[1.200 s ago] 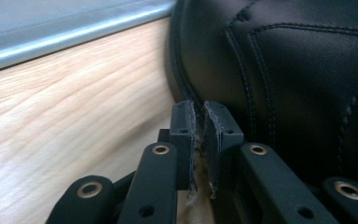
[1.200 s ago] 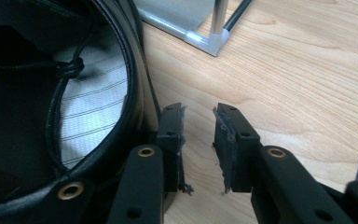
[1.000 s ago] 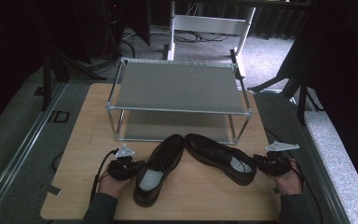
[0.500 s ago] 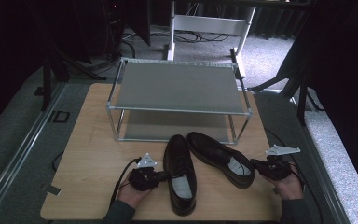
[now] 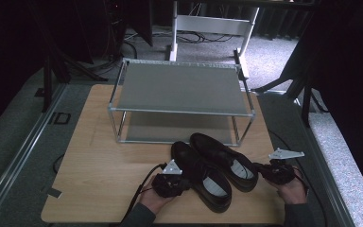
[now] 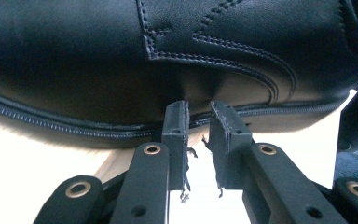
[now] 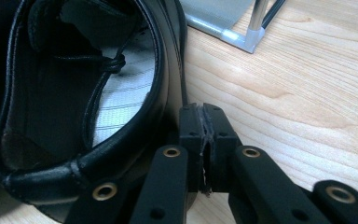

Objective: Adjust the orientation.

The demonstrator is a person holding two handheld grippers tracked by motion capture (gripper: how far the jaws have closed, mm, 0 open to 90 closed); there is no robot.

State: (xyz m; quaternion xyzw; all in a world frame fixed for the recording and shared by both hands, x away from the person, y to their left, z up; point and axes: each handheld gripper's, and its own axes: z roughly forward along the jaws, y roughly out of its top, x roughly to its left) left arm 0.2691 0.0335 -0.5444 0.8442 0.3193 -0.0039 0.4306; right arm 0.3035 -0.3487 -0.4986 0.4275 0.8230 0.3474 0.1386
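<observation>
Two black leather shoes lie side by side on the wooden table (image 5: 99,161), toes toward the rack. The left shoe (image 5: 203,177) has its dark side wall (image 6: 121,60) right in front of my left gripper (image 5: 185,183). That gripper's (image 6: 198,109) tips touch the shoe's side just above the sole; its jaws have just been opening and a narrow gap with nothing in it shows between them. My right gripper (image 5: 259,169) sits at the right shoe's (image 5: 222,156) heel end. Its (image 7: 201,112) pads are pressed together, empty, beside the shoe's rim (image 7: 74,121).
A two-tier metal shoe rack (image 5: 179,87) stands behind the shoes, one foot (image 7: 242,37) near the right shoe. Bare wood lies at the table's left part and front edge. White furniture legs (image 5: 208,23) and cables are on the floor beyond.
The left shoe has swung round and slid right until it lies against the right shoe. My left gripper moved right with it. The right hand has hardly moved.
</observation>
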